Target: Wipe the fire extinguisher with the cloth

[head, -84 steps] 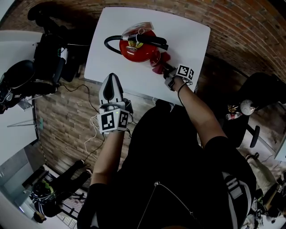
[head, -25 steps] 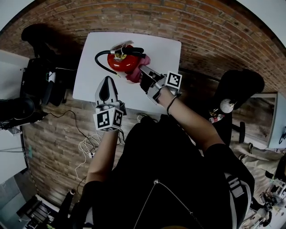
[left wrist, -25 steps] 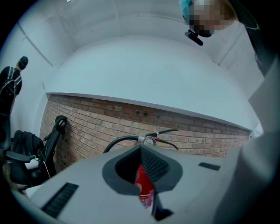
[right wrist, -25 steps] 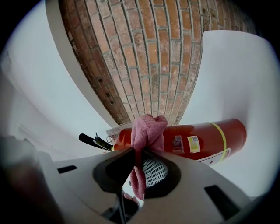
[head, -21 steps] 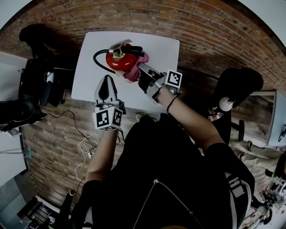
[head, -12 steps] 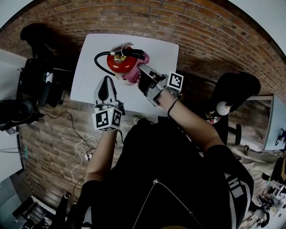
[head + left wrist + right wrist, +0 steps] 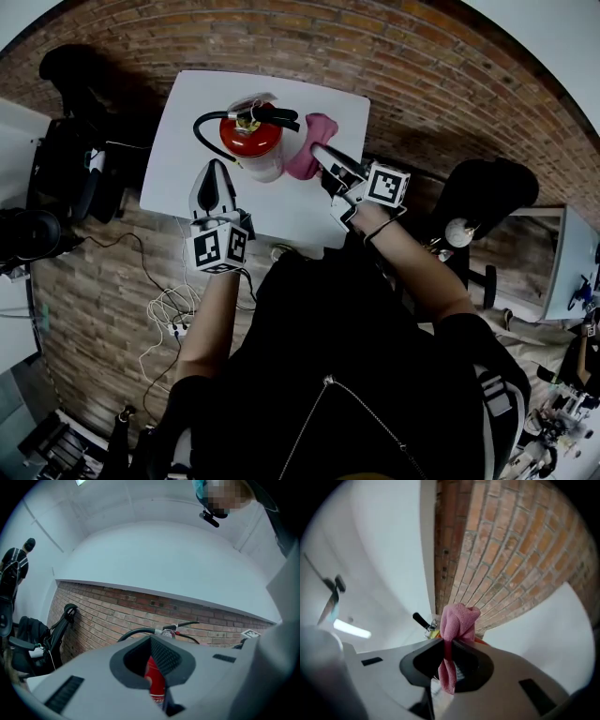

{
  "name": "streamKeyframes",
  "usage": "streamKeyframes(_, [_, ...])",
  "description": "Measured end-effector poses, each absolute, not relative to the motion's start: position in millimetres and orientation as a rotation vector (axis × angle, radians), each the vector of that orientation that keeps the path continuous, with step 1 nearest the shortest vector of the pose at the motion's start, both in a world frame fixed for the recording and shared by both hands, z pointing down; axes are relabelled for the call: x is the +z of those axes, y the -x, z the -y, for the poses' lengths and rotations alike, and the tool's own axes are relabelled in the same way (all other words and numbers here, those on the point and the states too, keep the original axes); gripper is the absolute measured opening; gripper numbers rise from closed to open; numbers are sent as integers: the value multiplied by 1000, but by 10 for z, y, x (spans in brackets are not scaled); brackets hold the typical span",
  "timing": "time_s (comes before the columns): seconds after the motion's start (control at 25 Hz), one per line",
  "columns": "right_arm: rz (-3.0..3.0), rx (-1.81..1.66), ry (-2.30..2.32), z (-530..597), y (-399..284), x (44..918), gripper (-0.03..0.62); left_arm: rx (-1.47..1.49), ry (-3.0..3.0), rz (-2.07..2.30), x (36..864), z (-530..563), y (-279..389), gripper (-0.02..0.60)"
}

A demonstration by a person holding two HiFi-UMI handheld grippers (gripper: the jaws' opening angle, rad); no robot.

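Now the red fire extinguisher (image 7: 251, 142) stands upright on the white table (image 7: 183, 141). The right gripper (image 7: 322, 153) has its jaws pinched on the pink cloth (image 7: 312, 157), which hangs just beside the extinguisher's right side; contact is unclear. The left gripper (image 7: 213, 169) hovers near the table's front edge, its jaws pressed together and holding nothing, pointed at the extinguisher.

The left gripper (image 7: 151, 641) has its jaws together, and the red fire extinguisher (image 7: 154, 680) (black hose (image 7: 136, 632) on top) peeks out behind them.
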State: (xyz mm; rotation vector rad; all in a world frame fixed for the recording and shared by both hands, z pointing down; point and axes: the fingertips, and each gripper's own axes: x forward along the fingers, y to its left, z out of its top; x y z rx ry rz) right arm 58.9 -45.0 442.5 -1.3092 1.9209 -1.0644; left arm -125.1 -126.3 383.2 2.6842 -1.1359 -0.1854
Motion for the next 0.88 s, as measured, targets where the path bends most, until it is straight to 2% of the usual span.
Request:
streamKeyframes(0.16, [-2439,-888,1619,225,-479,4541,69,-195,-2664,1150,3882,1288,1244,8])
streamKeyframes(0.32, [-2900,-697,1708,82,-181,4723,69,-199,-2650,1164,3930,1262,1246,8])
streamKeyframes(0.56, [-3511,-300,1598,-4,318,5177,69,-200,-2627,1215,4003,1240,1365,8])
streamKeyframes(0.76, [-3880,148,1400,-11,612,5864,69,-181,-2569,1296,4146,1229,1597,8])
streamKeyframes(0.88, [-4022,284,1266,14,708,6342,69,-167,-2537,1335,4231,1225,1726,8])
